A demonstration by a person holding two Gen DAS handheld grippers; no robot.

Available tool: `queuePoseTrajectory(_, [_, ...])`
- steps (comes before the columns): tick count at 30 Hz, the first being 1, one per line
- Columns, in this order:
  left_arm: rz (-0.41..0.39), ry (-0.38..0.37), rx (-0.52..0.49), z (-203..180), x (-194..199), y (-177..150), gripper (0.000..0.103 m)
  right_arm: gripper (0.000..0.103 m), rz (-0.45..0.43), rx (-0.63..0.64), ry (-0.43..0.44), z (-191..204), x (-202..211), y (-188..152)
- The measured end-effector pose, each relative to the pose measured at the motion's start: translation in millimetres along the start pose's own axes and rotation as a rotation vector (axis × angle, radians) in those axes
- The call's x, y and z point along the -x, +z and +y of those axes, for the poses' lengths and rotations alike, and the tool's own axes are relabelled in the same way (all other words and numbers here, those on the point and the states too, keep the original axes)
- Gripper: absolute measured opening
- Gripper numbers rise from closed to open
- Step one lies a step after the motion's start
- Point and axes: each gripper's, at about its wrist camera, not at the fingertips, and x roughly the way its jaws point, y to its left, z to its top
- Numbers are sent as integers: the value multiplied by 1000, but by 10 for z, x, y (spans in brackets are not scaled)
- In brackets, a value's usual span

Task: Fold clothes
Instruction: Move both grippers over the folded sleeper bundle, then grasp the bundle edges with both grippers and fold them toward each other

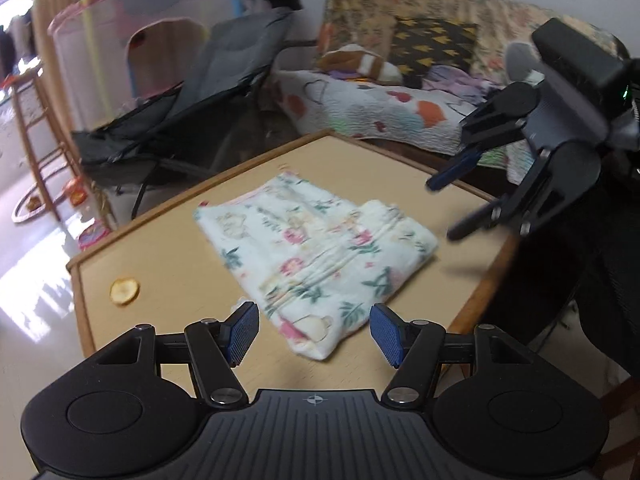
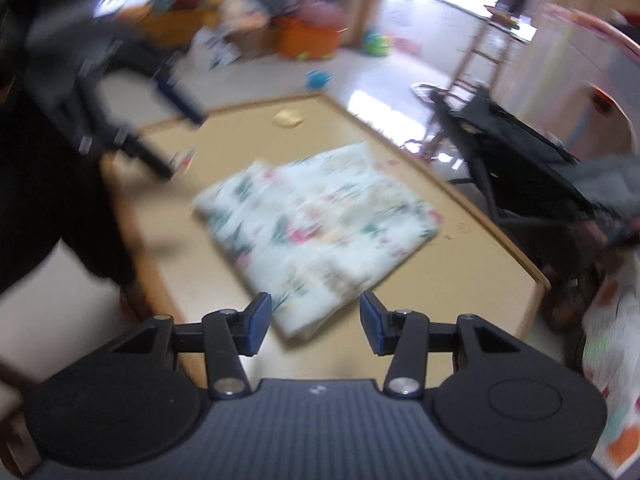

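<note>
Floral cloth [image 1: 316, 256] lies folded into a rough rectangle in the middle of the tan table [image 1: 160, 264], several layers thick, one bunched ridge running across its top. Nothing is gripping it.

Left gripper [image 1: 314, 330] hangs above the near corner of the cloth, jaws apart, blue pads clear of the fabric. Right gripper [image 2: 316, 324] hovers over the opposite corner, jaws also apart and empty, nothing pinched. Each shows in the other's view, raised over the table edge; the right-wrist view is blurred.

Handling, as a judgement: thin printed cotton, light and limp, no stiffness, so it will sag and unfold if lifted by one layer only. Not fragile, not slippery on the pads, but it may slide on the smooth tabletop when pushed. Best hold looks like the stacked corners or the thick folded edge, pinching all layers together, one gripper per corner. The ridge may need flattening.

Small yellowish round thing [image 1: 125, 291] sits near the table corner, well apart.
</note>
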Motion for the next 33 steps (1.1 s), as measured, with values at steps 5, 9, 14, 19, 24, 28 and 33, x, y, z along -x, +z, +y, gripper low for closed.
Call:
queuePoseTrajectory(5, [81, -47, -229, -178, -209, -11, 67, 50, -1, 163, 35, 181, -79, 40])
queuePoseTrajectory(9, [110, -132, -406, -253, -236, -56, 67, 50, -2, 330, 68, 245, -162, 70])
queuePoseTrajectory(14, [100, -188, -472, -160, -301, -15, 67, 50, 21, 435, 122, 215, -307, 150])
queuePoseTrajectory(19, [149, -212, -548, -106, -440, 34, 67, 49, 68, 534, 150, 166, -441, 227])
queuePoseTrajectory(24, [183, -228, -571, -44, -531, 97, 67, 49, 105, 546, 189, 79, -548, 288])
queuePoseTrajectory(28, [186, -247, -535, 36, -591, 137, 67, 49, 107, 522, 216, 29, -570, 307])
queuePoseTrajectory(33, [207, -287, -491, 124, -690, 165, 67, 49, 111, 475, 242, -57, -585, 315])
